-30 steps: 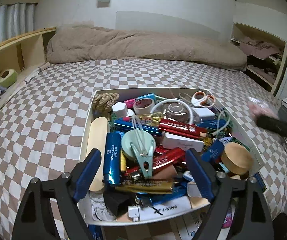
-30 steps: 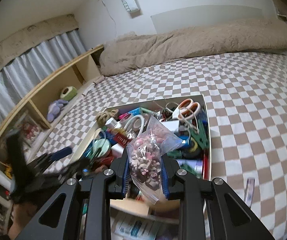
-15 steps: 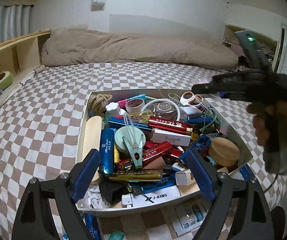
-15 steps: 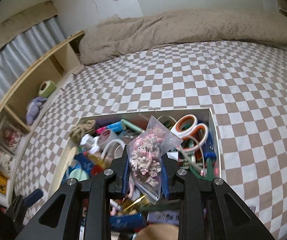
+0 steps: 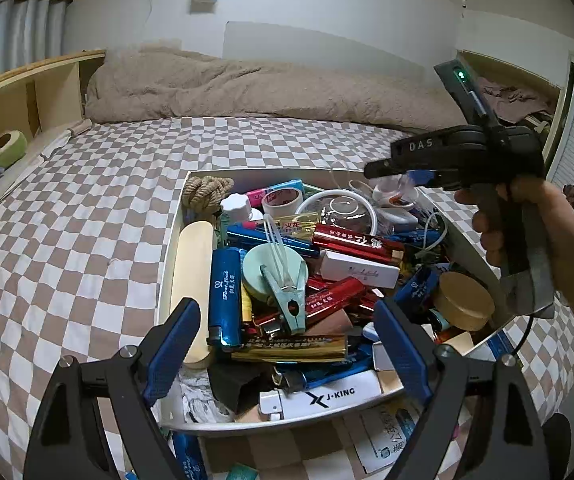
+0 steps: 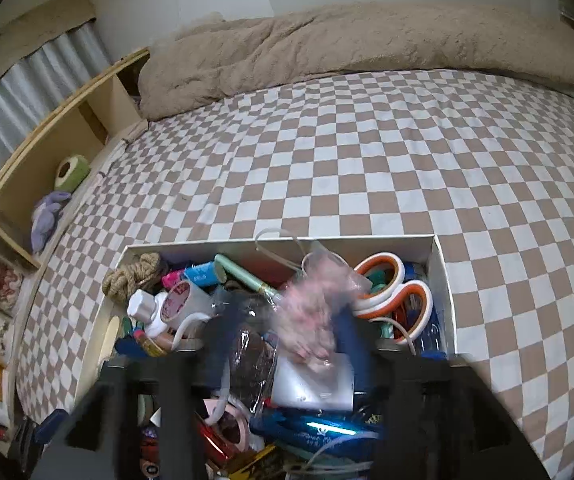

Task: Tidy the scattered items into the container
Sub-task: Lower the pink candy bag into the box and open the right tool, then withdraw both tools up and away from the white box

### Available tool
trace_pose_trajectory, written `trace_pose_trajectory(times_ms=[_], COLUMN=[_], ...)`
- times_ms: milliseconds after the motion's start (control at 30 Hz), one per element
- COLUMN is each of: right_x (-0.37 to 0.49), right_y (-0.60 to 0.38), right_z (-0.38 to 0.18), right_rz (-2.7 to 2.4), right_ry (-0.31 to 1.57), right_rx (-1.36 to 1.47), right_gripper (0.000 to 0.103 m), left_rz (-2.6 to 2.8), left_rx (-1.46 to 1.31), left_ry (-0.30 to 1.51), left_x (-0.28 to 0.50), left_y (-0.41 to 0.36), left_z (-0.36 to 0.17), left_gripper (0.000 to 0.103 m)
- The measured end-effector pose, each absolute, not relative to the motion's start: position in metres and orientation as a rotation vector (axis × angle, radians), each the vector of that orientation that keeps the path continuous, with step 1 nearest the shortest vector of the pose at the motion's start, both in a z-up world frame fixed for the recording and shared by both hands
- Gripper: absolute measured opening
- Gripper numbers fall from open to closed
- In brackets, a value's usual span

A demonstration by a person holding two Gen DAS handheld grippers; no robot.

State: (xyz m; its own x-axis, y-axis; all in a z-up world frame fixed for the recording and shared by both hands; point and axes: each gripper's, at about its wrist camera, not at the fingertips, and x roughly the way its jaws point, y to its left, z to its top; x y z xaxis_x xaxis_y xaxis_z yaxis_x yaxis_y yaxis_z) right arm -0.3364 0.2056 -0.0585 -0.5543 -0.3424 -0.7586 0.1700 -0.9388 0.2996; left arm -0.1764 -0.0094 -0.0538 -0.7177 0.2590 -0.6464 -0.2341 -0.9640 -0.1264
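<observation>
1. My right gripper (image 6: 287,340) is opening its fingers over the container (image 6: 443,280); the clear bag of pink trinkets (image 6: 311,308), blurred between them, is slipping free. I'd open fully, then lift straight up.
2. My left gripper (image 5: 287,344) hangs wide open, empty, over the near end.
3. Only the left view shows my hand (image 5: 527,216) and papers outside the container's near edge.

The checkered bed (image 5: 87,216) bears a white container (image 5: 175,240) (crammed) and beige duvet (image 5: 255,88).
</observation>
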Motion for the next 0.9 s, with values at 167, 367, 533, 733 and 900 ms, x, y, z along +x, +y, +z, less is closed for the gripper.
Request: trace_pose_trajectory(times_ms=[167,367,533,733,900], right_x=[-0.329,-0.312,-0.295,-0.274,-0.258], right_y=[0.21,0.211,0.215,0.228,0.236], right_z=[-0.054,-0.042,-0.028,-0.011,-0.005], right_rz=[-2.526,-2.525,-2.497,-2.492,-2.512], right_ry=[-0.304,-0.272,-0.295,-0.38,-0.4], right_rx=[1.248,1.201,1.139,1.057,1.018], right_gripper=[0.078,0.091,0.103,0.103,0.103], left_rz=[2.693,2.694,2.702,2.717,2.71], left_rx=[-1.023,-1.017,-0.997,-0.984,-0.972], left_ry=[-0.05,-0.058,-0.058,-0.058,-0.034], left_x=[-0.176,-0.175,-0.17,-0.165,-0.16], left_y=[-0.011,-0.011,-0.009,-0.006,0.0], left_z=[-0.054,-0.052,-0.046,-0.038,-0.033], left_gripper=[0.089,0.092,0.099,0.103,0.103])
